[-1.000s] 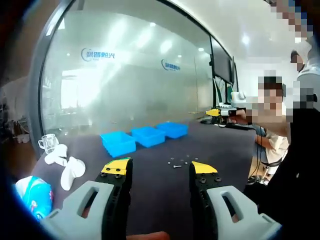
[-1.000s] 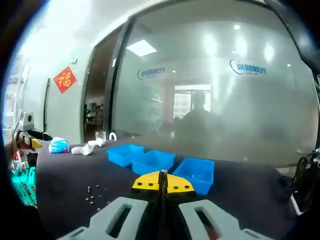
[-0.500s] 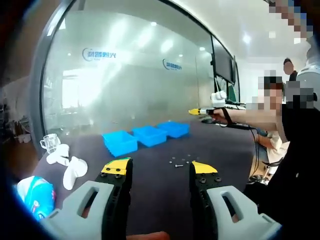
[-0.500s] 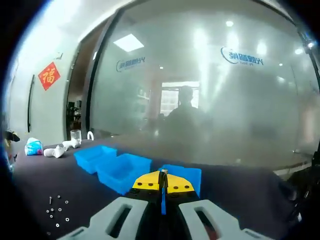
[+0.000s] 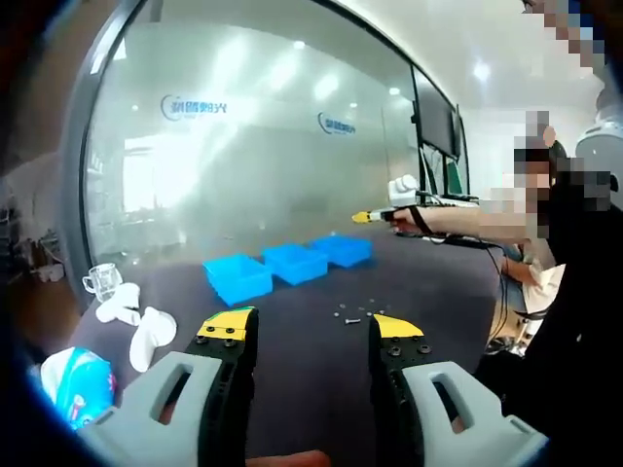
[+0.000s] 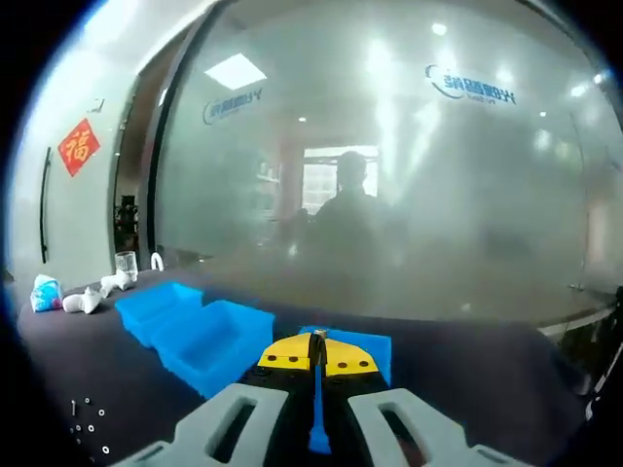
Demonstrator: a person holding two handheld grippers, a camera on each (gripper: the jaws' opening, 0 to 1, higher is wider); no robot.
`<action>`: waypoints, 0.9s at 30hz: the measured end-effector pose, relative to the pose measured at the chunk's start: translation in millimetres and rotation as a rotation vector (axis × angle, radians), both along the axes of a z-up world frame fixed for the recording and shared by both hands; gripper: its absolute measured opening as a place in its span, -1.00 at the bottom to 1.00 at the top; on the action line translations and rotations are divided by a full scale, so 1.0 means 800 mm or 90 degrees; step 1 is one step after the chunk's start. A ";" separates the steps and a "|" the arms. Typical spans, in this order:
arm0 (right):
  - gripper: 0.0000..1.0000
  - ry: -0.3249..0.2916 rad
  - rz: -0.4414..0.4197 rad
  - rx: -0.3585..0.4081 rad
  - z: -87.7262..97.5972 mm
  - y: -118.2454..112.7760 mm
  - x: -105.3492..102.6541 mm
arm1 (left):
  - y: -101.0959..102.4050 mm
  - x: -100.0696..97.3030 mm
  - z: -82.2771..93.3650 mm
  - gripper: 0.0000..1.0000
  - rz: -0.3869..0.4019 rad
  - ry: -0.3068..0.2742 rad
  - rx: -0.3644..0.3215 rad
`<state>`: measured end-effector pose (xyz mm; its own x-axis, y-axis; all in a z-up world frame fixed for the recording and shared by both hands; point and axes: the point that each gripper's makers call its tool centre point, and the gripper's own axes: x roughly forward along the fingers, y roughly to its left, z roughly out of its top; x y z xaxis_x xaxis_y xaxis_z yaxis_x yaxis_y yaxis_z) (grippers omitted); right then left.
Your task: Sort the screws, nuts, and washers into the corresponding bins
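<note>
Three blue bins stand in a row on the dark table: left bin, middle bin, right bin. Loose screws, nuts and washers lie in front of them. My left gripper hovers open and empty, short of the hardware. A hand holds my right gripper above the table beyond the bins. In the right gripper view it is shut, with a tiny grey metal piece at its tips, kind unclear. It hangs close over the right bin, with the middle bin and the hardware to its left.
A glass cup, white lumps and a blue-white packet lie at the table's left end. A frosted glass wall runs behind the bins. A person stands at the right of the table.
My right gripper has travelled from near the hardware toward the bins, staying shut; the bins loom larger in its view. My left gripper has barely moved.
</note>
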<state>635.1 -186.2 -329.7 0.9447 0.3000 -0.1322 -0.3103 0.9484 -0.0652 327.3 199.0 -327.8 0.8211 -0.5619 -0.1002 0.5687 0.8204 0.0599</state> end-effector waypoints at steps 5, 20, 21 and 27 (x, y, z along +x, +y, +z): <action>-1.00 0.004 -0.003 -0.001 -0.002 -0.001 0.004 | 0.004 -0.002 0.003 -0.10 0.006 -0.003 -0.001; -0.72 -0.007 -0.001 -0.008 0.005 -0.008 0.006 | 0.004 -0.003 0.001 -0.10 0.008 -0.003 0.001; -0.71 -0.008 0.000 -0.006 0.006 -0.008 0.005 | 0.005 -0.003 0.002 -0.10 0.009 -0.004 0.001; -0.60 -0.015 0.005 -0.001 0.012 -0.008 -0.002 | 0.007 -0.003 0.004 -0.10 0.013 -0.008 -0.001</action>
<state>633.6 -192.6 -320.4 0.9451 0.3077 -0.1104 -0.3165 0.9457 -0.0737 324.9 204.4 -324.5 0.8336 -0.5452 -0.0887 0.5511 0.8319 0.0651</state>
